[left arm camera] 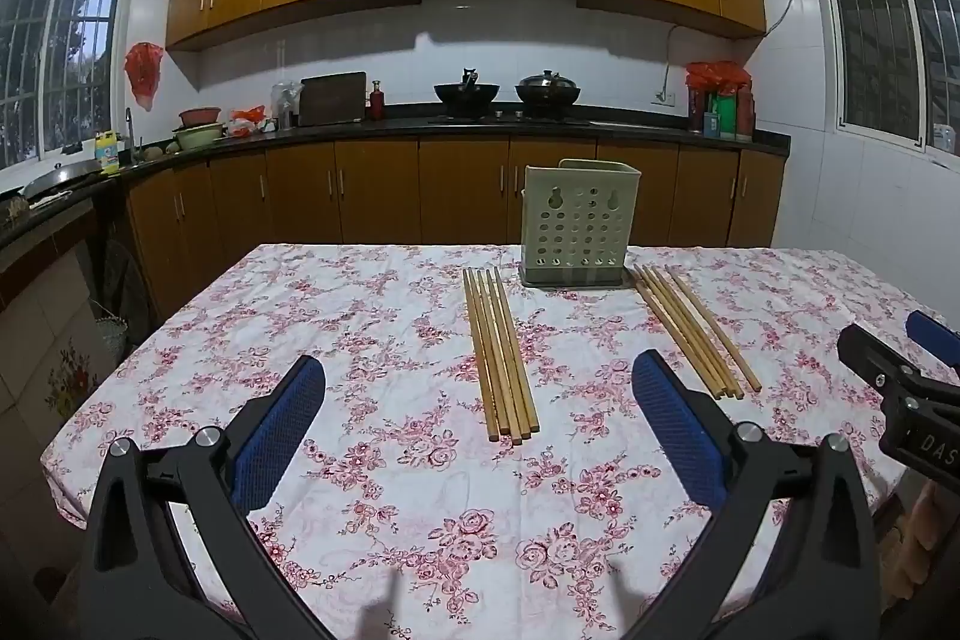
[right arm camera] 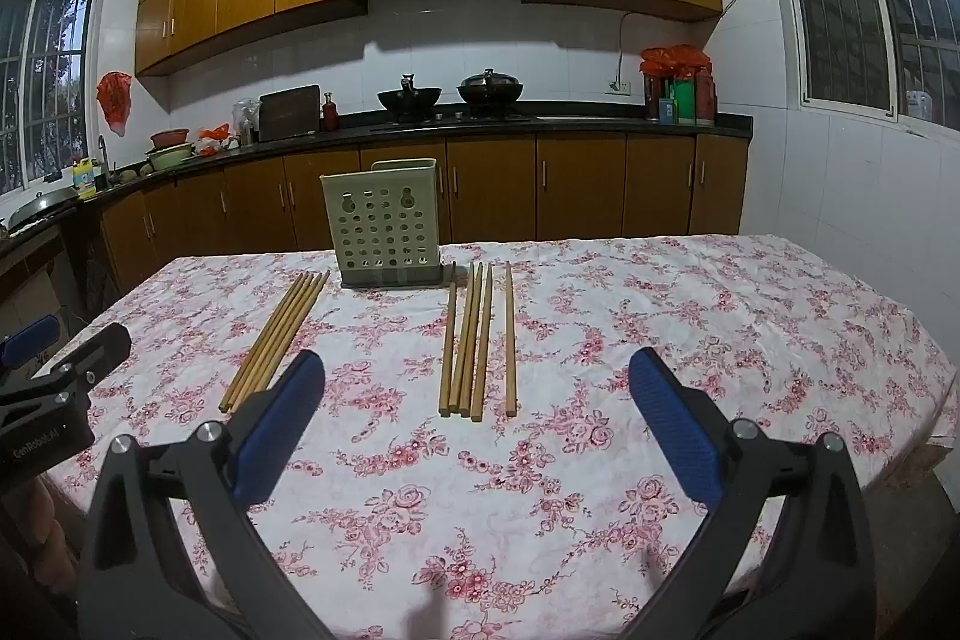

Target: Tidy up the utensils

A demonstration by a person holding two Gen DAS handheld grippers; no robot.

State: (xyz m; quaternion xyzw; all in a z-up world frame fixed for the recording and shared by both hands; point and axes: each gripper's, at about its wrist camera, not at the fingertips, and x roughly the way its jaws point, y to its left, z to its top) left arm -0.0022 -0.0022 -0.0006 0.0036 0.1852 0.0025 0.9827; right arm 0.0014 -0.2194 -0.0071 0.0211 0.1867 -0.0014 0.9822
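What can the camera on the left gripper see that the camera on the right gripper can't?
Only the left wrist view shows the left gripper head-on, jaws wide open and holding nothing, with the right gripper poking in at its right edge.

Only the right wrist view shows the right gripper head-on, also open with nothing in it, with the left one at its left edge.

Both show the perforated green holder, two bundles of wooden chopsticks lying either side of it, the floral tablecloth and the kitchen counter behind.
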